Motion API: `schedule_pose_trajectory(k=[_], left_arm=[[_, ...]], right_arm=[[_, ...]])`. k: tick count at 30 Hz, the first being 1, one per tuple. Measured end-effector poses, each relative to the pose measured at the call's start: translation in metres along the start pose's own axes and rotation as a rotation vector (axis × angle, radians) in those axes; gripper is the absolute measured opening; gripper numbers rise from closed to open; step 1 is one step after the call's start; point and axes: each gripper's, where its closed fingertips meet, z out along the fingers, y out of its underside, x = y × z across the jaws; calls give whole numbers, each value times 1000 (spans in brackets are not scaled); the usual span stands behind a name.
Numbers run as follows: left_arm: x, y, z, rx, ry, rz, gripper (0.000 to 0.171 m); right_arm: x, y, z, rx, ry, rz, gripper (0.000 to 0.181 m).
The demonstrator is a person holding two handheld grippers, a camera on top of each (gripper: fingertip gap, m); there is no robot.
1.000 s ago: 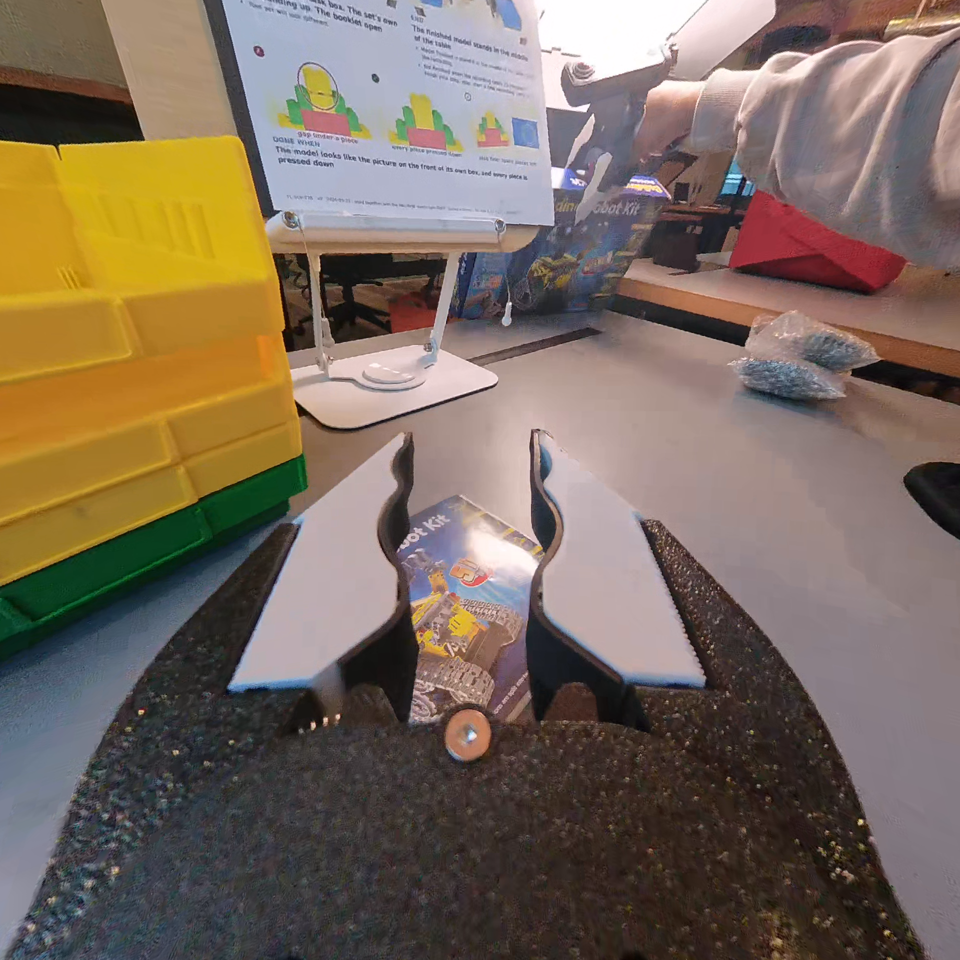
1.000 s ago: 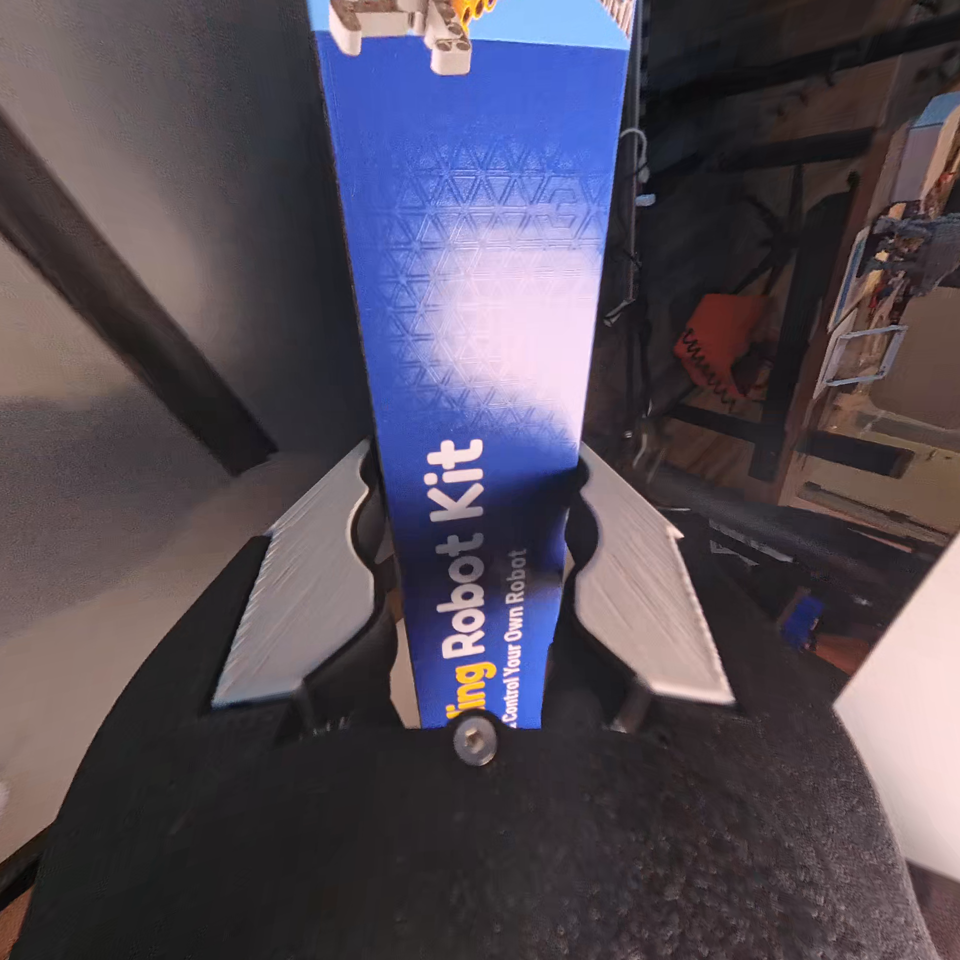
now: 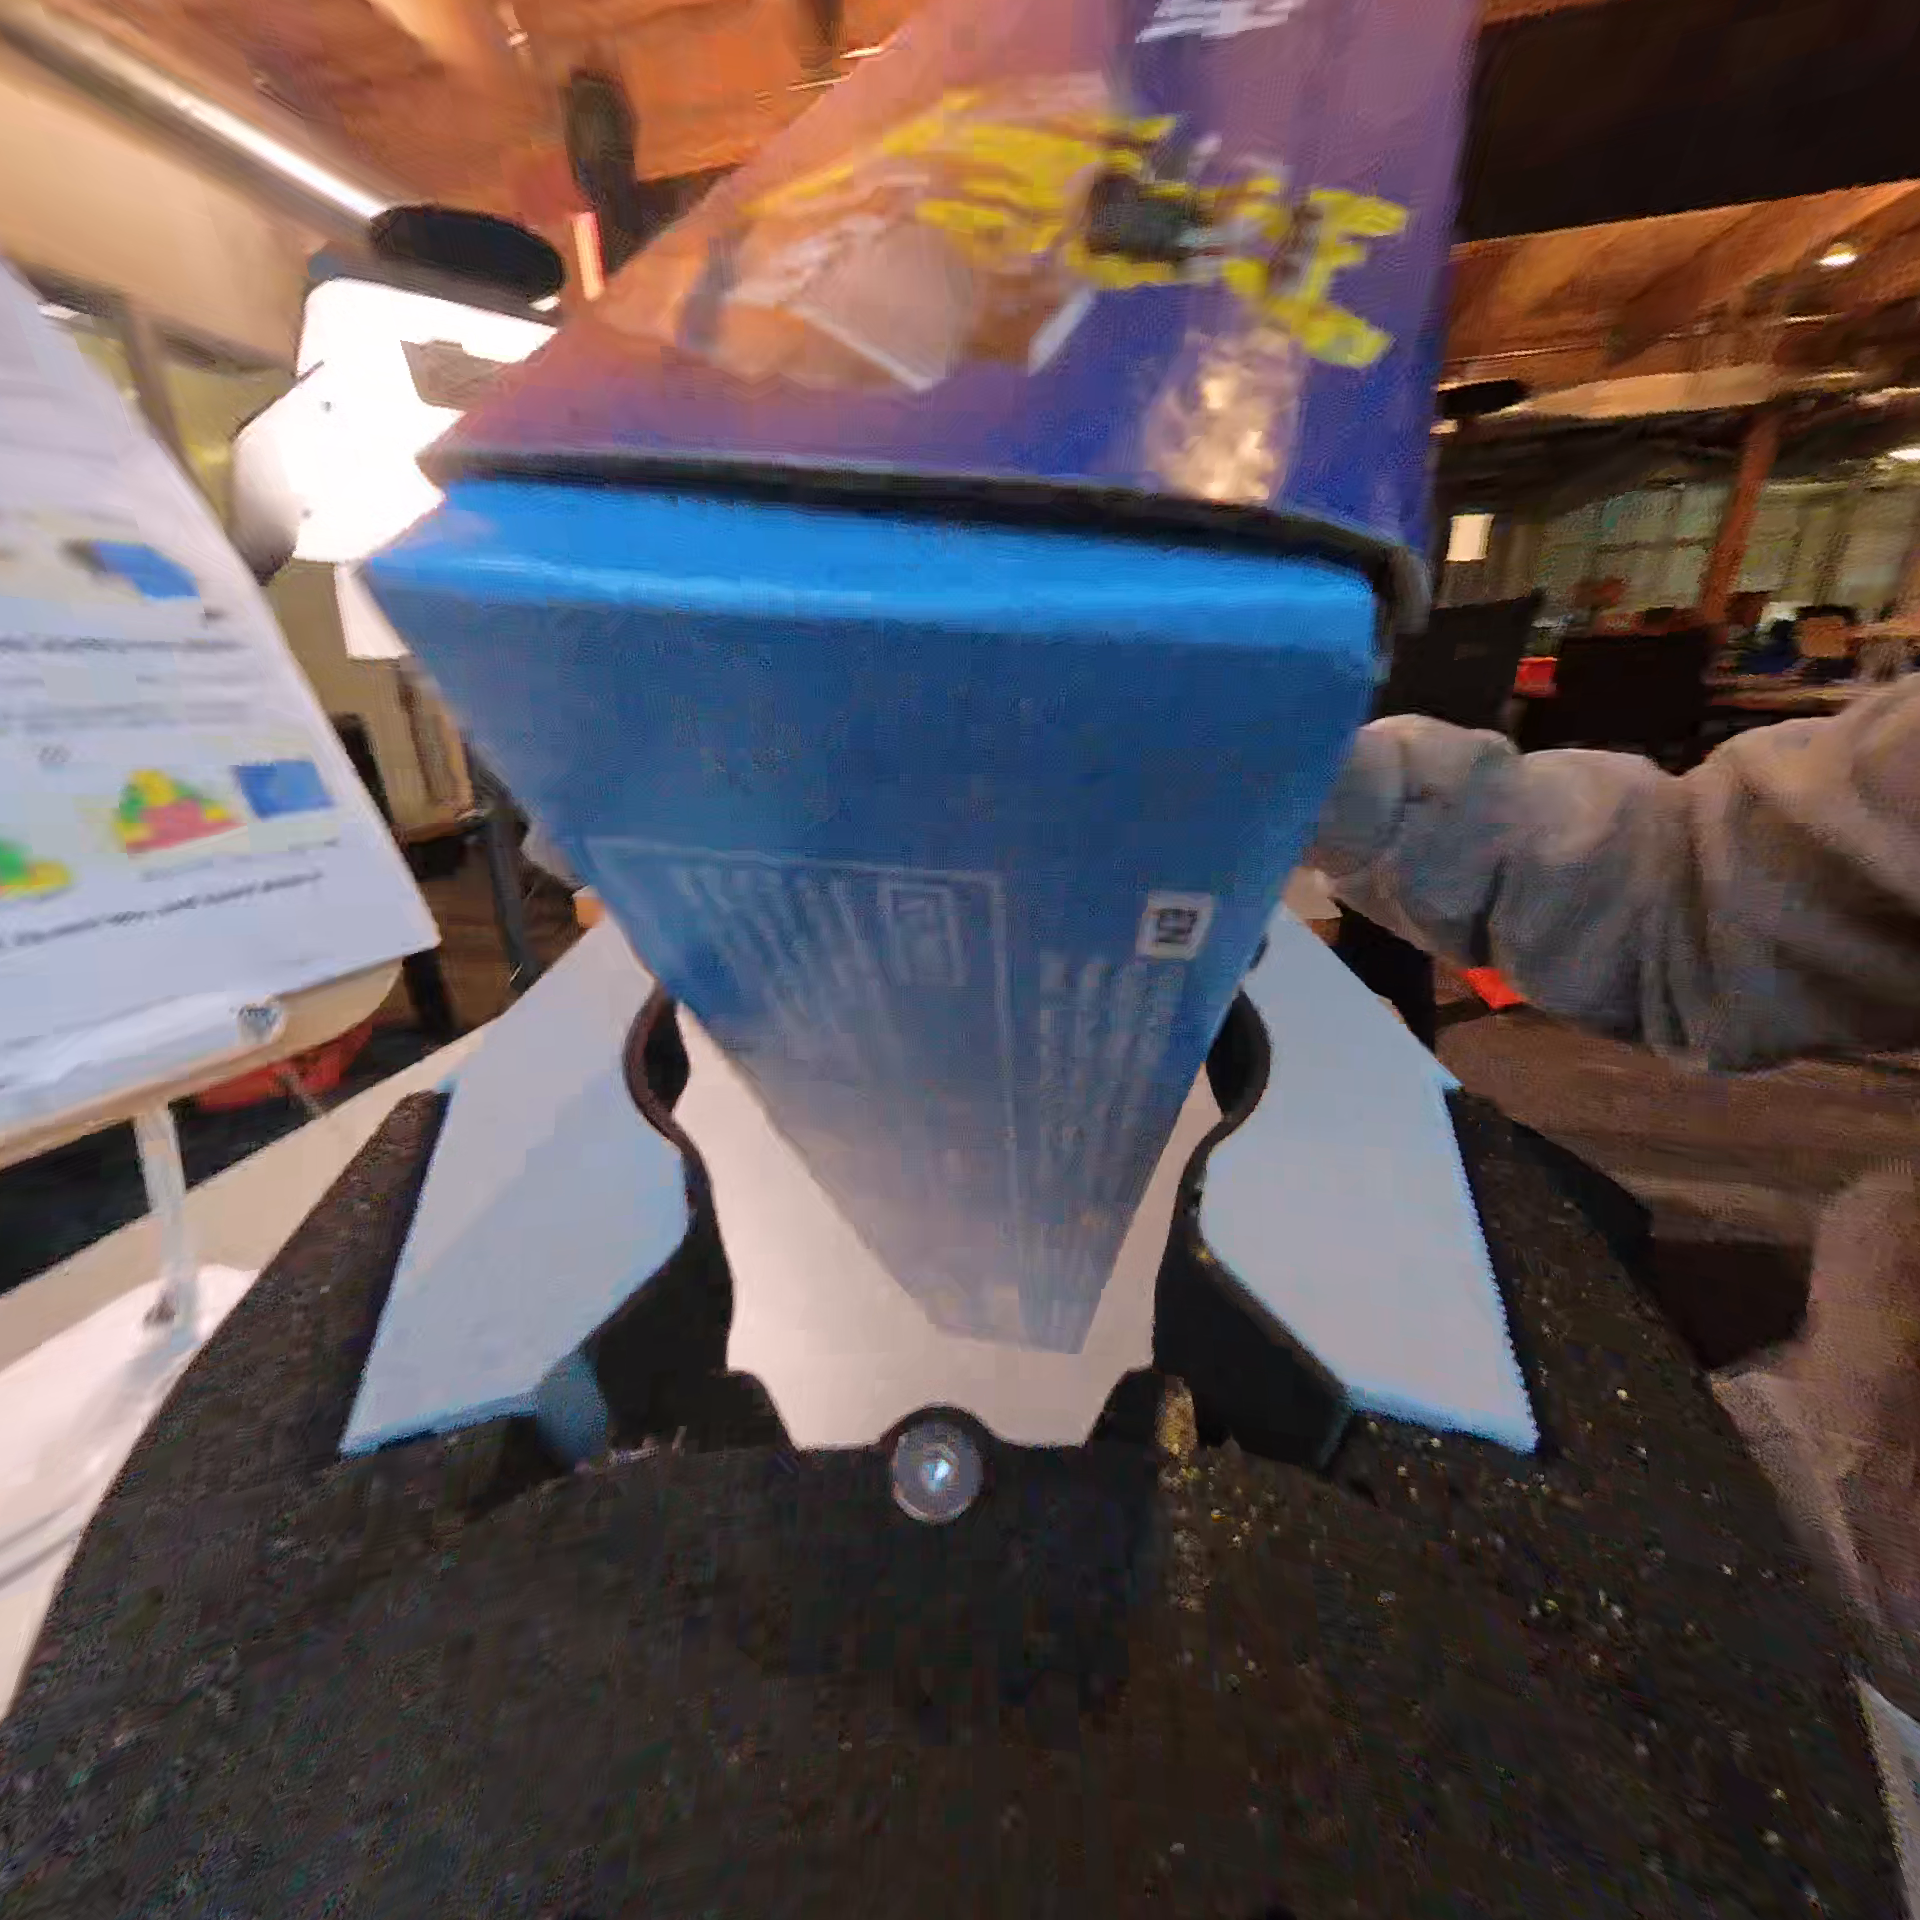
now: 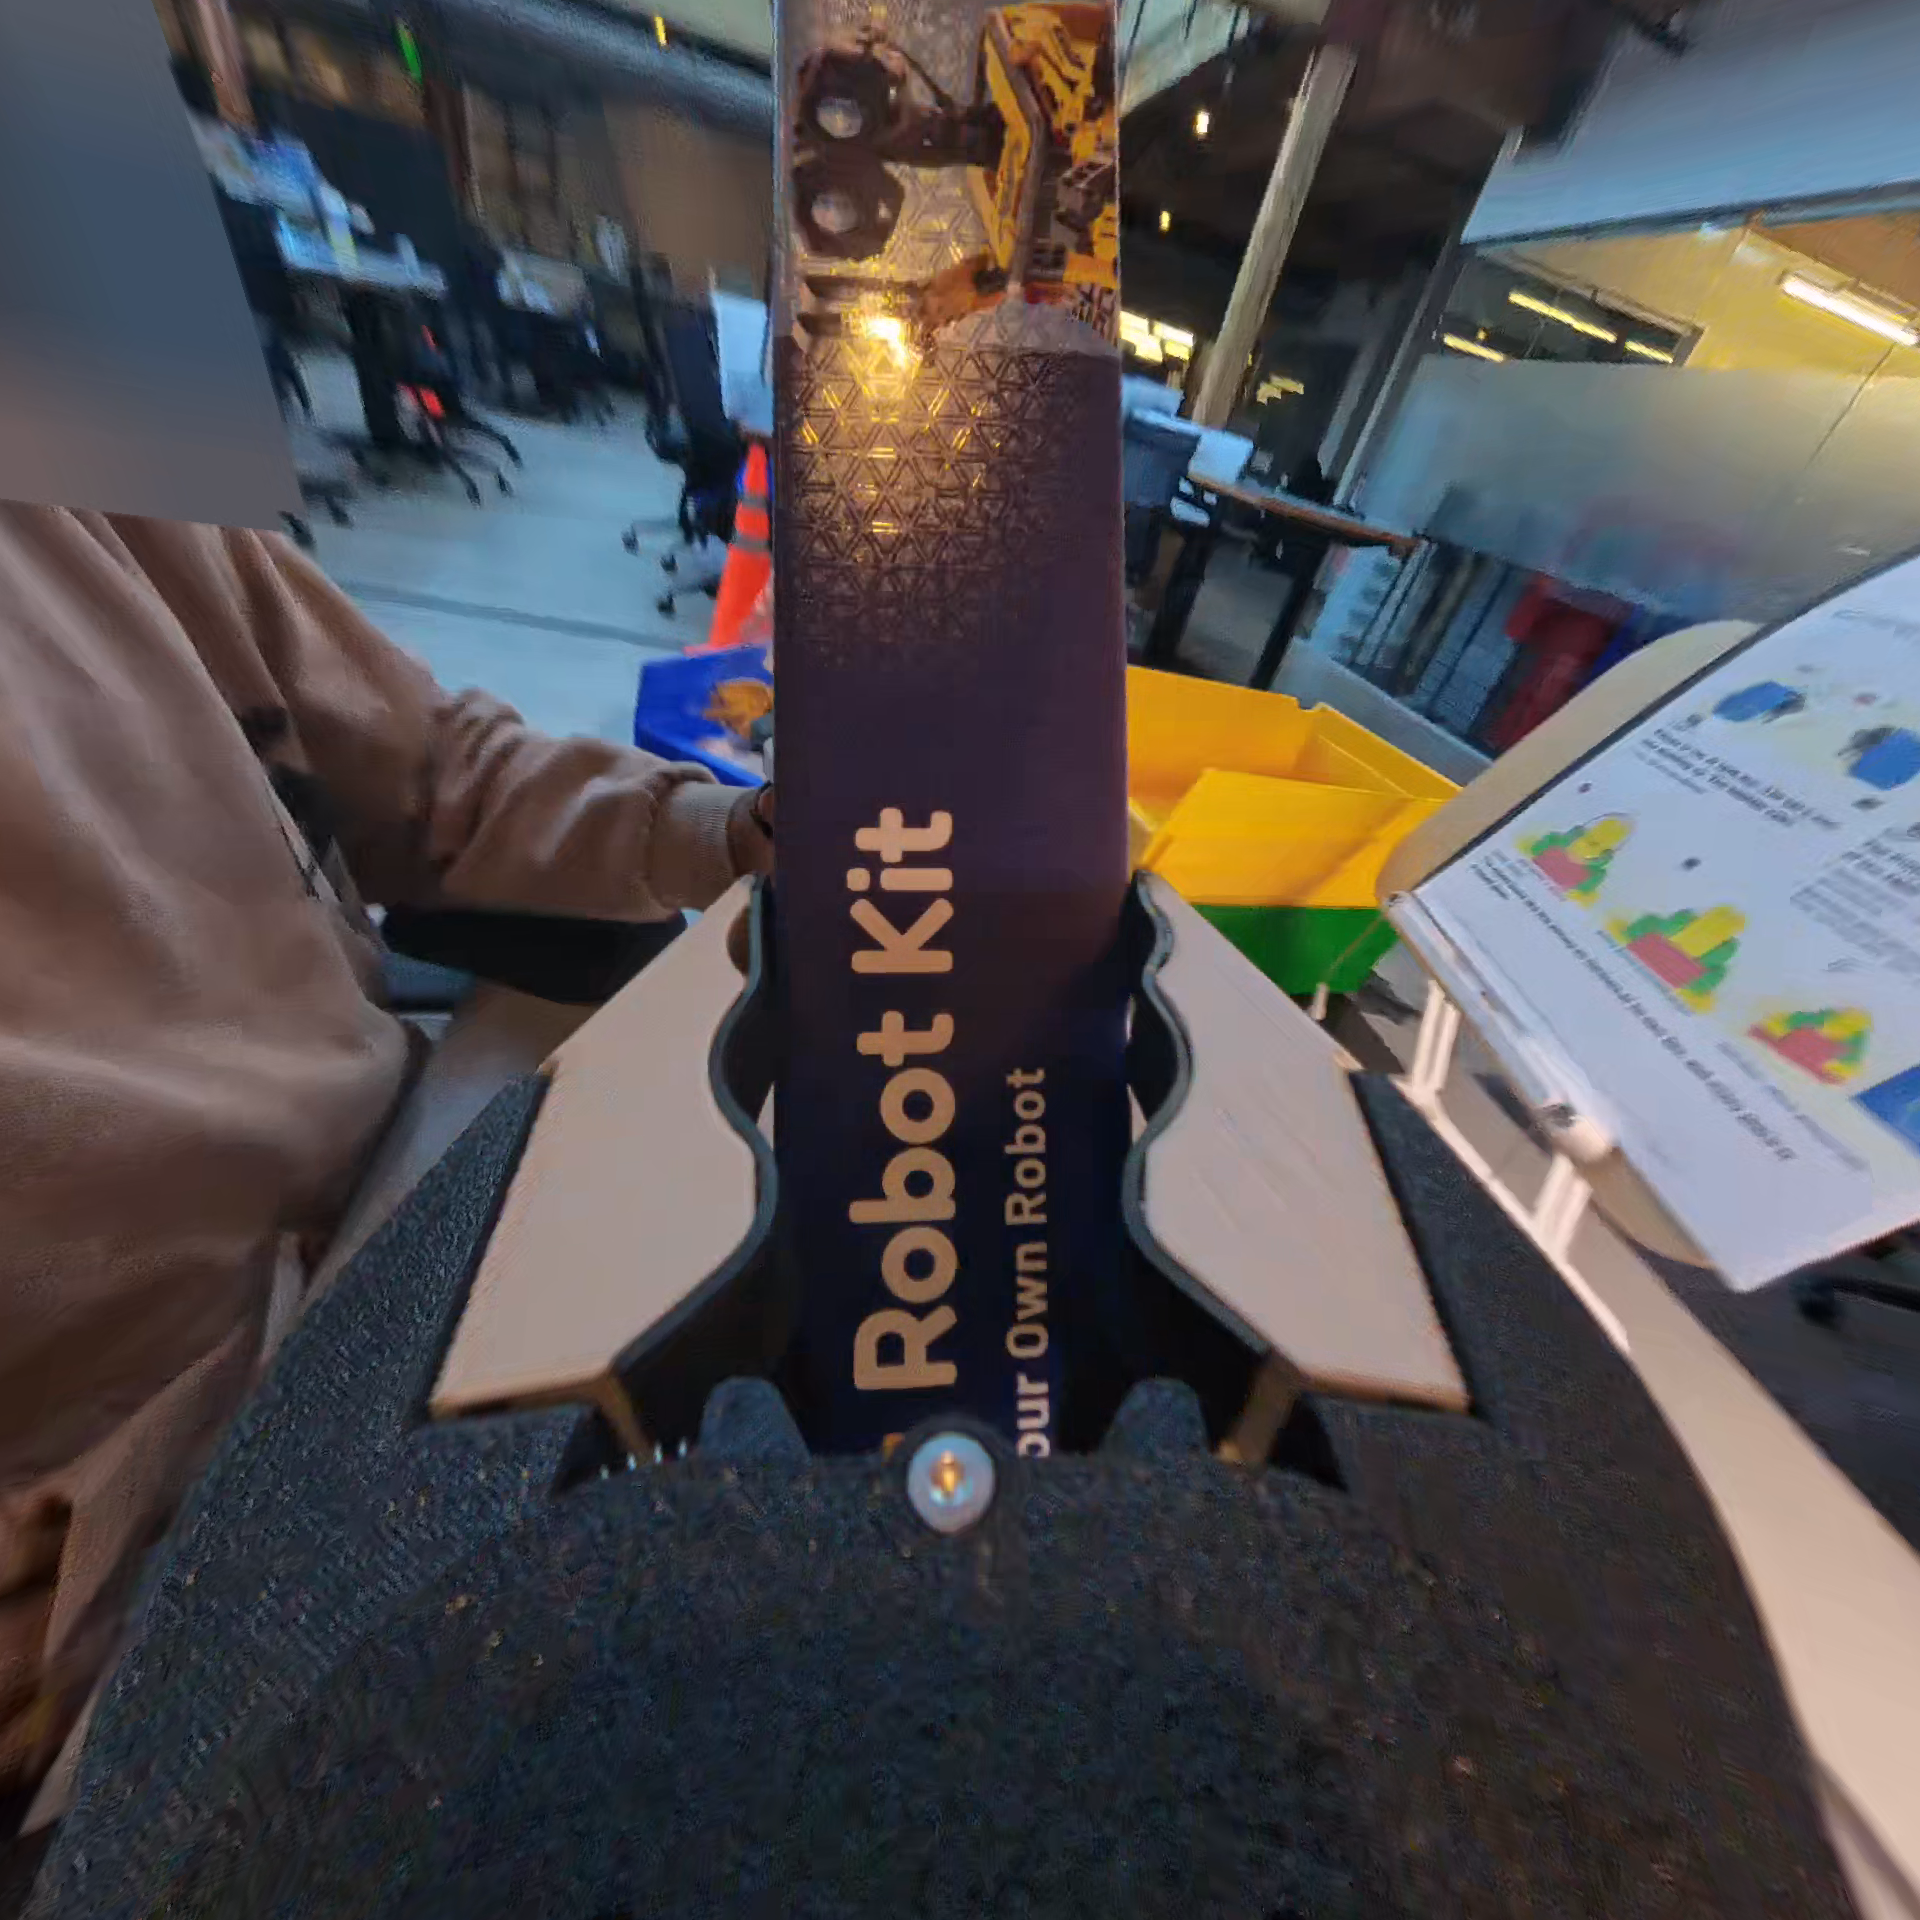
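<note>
A blue cardboard kit box (image 3: 935,779) with a yellow robot picture on its darker lid hangs in the air, blurred. In the left wrist view its light blue end sits between my left gripper's (image 3: 945,997) fingers. Both fingertips touch its sides, and a dark gap shows between lid and base. My right gripper (image 4: 951,904) is shut on the narrow printed side of the same box (image 4: 945,623), which runs up out of frame. The person's left sleeve (image 4: 468,810) reaches behind the box.
A printed picture sheet on a white stand (image 3: 156,779) is at the left and also shows in the right wrist view (image 4: 1714,935). Stacked yellow bins over a green one (image 4: 1278,821) lie behind the box. The right sleeve (image 3: 1610,894) shows. A grey table (image 3: 914,1371) lies below. My hands' fingertips stand some 15 cm from each other.
My left gripper has left the booklet on the table, risen, opened wider and come onto the end of the box. The right gripper, still holding the box, has swung round toward the bins and stand.
</note>
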Motion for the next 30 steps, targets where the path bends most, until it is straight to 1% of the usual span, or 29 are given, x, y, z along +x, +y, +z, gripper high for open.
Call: schedule_pose_trajectory(k=[1,2,3,5,6,7,9,10,12,13,16,17,20,23,25,26,28,29,30], left_arm=[[12,-13,2,11,57,60,87],[18,-24,2,16,77,110,85],[22,-30,2,-11,96,143,83],[27,-31,5,-94,116,198,80],[29,-30,7,-128,116,224,83],[30,-31,8,-146,107,234,80],[27,-30,10,-179,88,237,80],[25,-30,10,-177,79,233,80],[20,-29,12,-182,58,222,80],[18,-29,12,-184,51,213,83],[17,-29,18,-203,51,211,80],[18,-29,20,-213,54,215,83],[23,-29,30,-248,75,248,80],[34,-26,41,-277,110,313,80],[46,-21,46,-288,130,377,80],[53,-19,48,-290,144,419,80],[68,-11,49,-288,175,514,81],[70,-8,49,-292,167,550,81],[70,-4,48,-295,159,592,81]], right_arm=[[3,16,2,44,-4,57,68],[5,37,3,51,-2,95,68],[7,58,6,27,12,127,69],[8,99,16,-82,56,134,68],[9,112,20,-123,74,139,67],[11,114,22,-126,92,147,67],[17,100,16,-92,112,141,66],[22,92,11,-97,145,121,67],[29,68,0,-97,210,55,74],[33,55,-7,-99,255,13,78],[35,24,-17,-175,367,-146,88],[32,15,-17,-206,385,-197,90],[22,-8,-6,-316,404,-345,98],[7,-27,13,-429,342,-458,97],[-4,-28,25,-524,278,-511,96],[-11,-21,32,-588,233,-520,96],[-26,4,41,-739,144,-550,96],[-34,18,43,-808,106,-577,83],[-33,22,44,-843,133,-642,83]])
